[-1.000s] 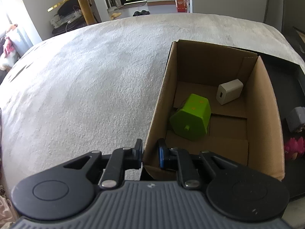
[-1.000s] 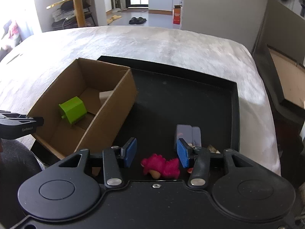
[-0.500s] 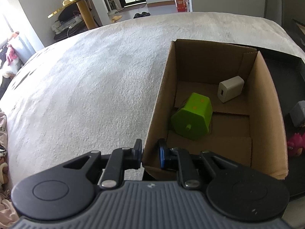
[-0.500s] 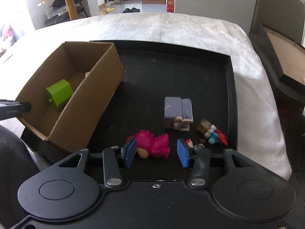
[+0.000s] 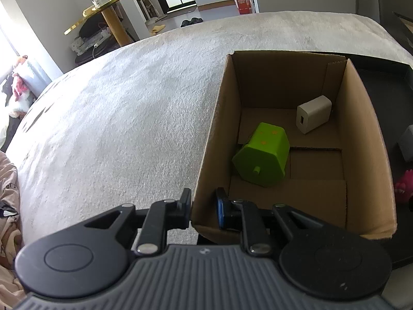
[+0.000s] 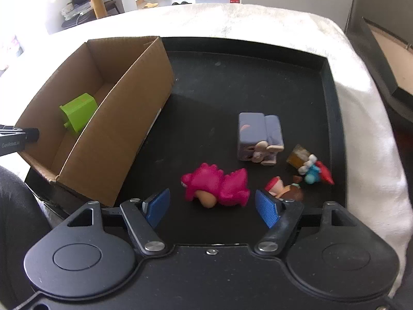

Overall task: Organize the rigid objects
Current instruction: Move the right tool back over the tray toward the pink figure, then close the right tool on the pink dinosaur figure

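The right gripper [image 6: 211, 208] has dropped toward the black tray [image 6: 327, 82] over the last second, and its fingers, narrow a moment ago, are spreading apart now; the pink dinosaur toy [image 6: 219, 184] sits between and just beyond the blue pads, untouched by either. I read that as the approach to a pick, with this toy next in line for the cardboard box [image 6: 144, 98].

The left gripper [image 5: 204, 206] has barely shifted; its fingers stay clamped on the box's near wall, steadying it.

Looking along the left gripper, the inside of the box is plain: a green block [image 5: 262, 157] lies on its side and a white charger [image 5: 313, 113] rests near the far corner, hidden by the wall in the right view. The right view alone shows what is left on the tray: a purple sofa toy [image 6: 259, 135] and two small figures [image 6: 309, 166] near the right rim.
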{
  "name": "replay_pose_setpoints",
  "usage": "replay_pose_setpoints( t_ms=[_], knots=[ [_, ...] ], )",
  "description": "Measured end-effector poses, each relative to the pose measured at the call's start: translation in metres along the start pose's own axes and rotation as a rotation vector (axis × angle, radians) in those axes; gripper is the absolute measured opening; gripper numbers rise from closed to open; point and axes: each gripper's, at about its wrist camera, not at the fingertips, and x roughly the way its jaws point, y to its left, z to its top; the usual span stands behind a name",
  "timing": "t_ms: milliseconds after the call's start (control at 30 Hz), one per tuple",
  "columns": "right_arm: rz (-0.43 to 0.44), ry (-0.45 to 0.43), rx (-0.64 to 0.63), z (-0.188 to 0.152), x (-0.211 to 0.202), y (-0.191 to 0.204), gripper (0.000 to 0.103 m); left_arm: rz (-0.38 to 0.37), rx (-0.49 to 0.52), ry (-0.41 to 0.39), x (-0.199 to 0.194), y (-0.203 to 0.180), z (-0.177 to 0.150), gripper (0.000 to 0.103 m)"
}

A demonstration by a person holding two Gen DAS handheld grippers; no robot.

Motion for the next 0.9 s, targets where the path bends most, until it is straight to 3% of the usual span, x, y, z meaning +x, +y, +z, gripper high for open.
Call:
replay_pose_setpoints(
  t_ms=[133,233,567,633,667,900],
  knots=[
    [-0.017,0.014,0.004,0.002,0.01,0.003,0.073,0.001,0.002,-0.001,0.001,0.0,0.0,0.018],
    [-0.046,0.019,-0.002,0.005,0.016,0.006,0.084,0.001,0.002,-0.002,0.001,0.0,0.0,0.018],
    [-0.099,0.038,0.012,0.016,0.033,0.014,0.09,-0.001,-0.002,-0.001,0.001,0.0,0.0,0.018],
    [-0.107,0.035,-0.005,0.018,0.034,0.017,0.081,-0.003,-0.005,-0.002,0.001,0.0,0.0,0.018],
    [-0.104,0.036,-0.007,0.018,0.034,0.017,0.065,-0.004,-0.006,-0.003,0.001,0.0,0.0,0.018],
    [-0.118,0.016,0.0,0.019,0.018,0.014,0.064,-0.007,-0.011,-0.002,0.001,0.001,0.0,0.018]
  ],
)
